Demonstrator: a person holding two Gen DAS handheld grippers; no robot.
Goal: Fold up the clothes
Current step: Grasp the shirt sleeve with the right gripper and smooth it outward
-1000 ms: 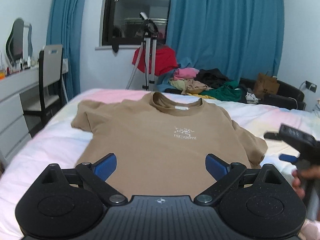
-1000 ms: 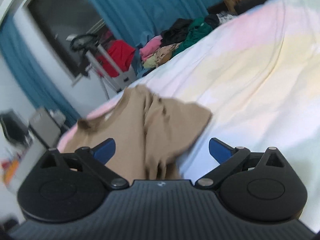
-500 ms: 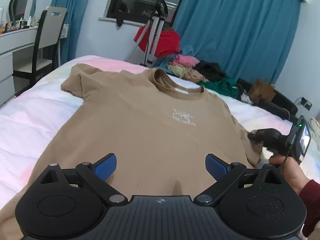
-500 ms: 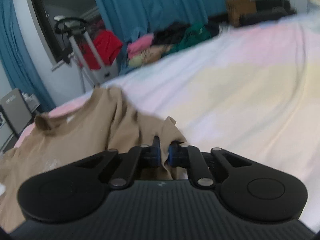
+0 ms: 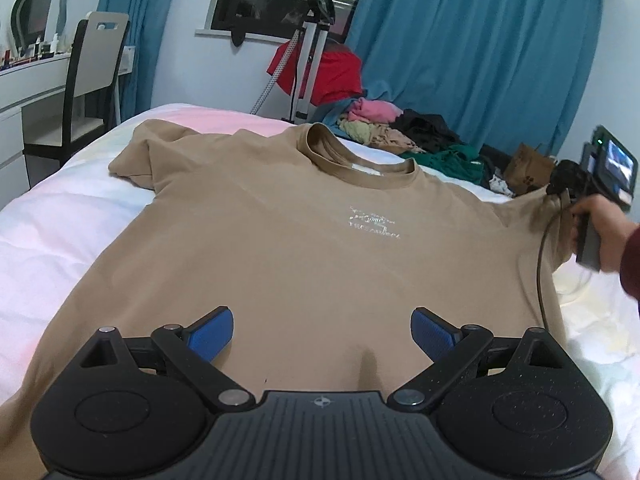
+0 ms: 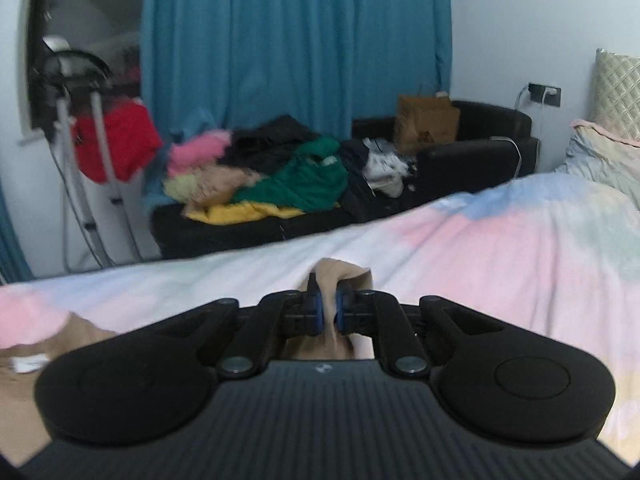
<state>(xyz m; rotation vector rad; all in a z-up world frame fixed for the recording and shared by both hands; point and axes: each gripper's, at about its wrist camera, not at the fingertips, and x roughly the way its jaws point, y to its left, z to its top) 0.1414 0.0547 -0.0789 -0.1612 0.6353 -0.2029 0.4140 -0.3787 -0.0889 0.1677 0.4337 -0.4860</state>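
Observation:
A tan T-shirt (image 5: 280, 248) lies face up on the bed, collar at the far side, a small white print on the chest. My left gripper (image 5: 322, 330) is open and empty, hovering over the shirt's lower hem area. My right gripper (image 6: 326, 310) is shut on the shirt's right sleeve (image 6: 344, 280) and holds it off the bed; in the left wrist view it shows at the far right (image 5: 560, 184) with the sleeve pulled out sideways. The left sleeve (image 5: 140, 152) lies bunched at the far left.
The bed (image 5: 48, 232) has a pastel sheet. A pile of mixed clothes (image 6: 280, 176) lies on a black sofa beyond it. A garment steamer stand with a red garment (image 5: 312, 68) is by the window. A desk and chair (image 5: 88, 92) stand at the left. Pillows (image 6: 608, 152) are at right.
My right gripper, shut on the right sleeve half a second ago, has lifted it and pulled it outward, away from the shirt body. My left gripper has stayed open over the hem.

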